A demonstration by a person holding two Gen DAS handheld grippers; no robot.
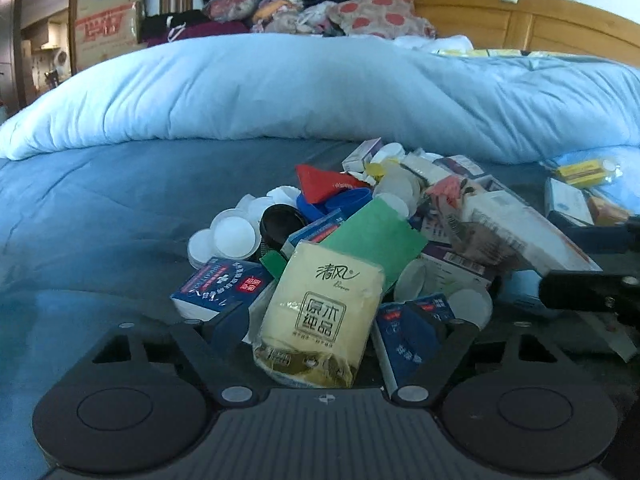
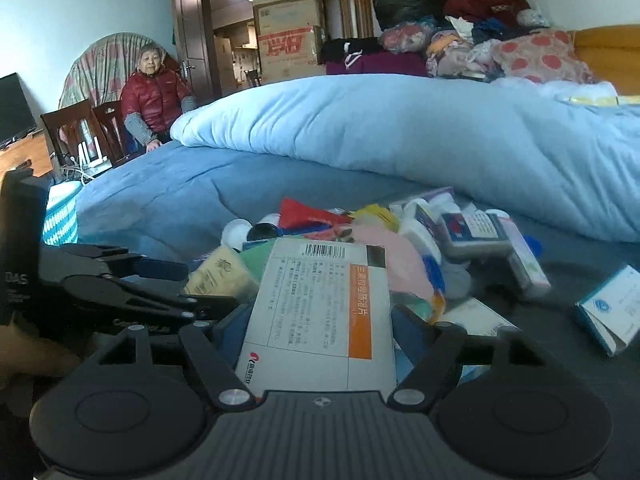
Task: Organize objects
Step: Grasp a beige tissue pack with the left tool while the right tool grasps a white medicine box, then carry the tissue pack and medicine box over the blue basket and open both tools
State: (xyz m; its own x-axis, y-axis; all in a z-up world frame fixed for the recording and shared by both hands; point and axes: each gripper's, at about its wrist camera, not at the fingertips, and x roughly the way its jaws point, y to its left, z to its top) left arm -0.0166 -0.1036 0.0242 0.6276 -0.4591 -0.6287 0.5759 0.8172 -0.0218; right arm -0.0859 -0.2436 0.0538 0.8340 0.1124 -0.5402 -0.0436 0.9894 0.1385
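My left hand-held gripper (image 1: 320,320) sits with its jaws around the yellow tissue pack (image 1: 320,312); I can't tell if the pads press it. My right hand-held gripper (image 2: 320,320) has a white medicine box with an orange stripe (image 2: 320,308) between its jaws, grip likewise unclear. Both items are in the clutter pile (image 1: 400,216) mid-bed, on the blue bedsheet (image 1: 100,208), near the folded light-blue duvet (image 1: 280,92).

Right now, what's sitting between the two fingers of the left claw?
In the left wrist view, a pale yellow tissue pack stands between the left claw's fingers, with dark blue boxes crowding either side. Whether the pads already press it isn't clear.
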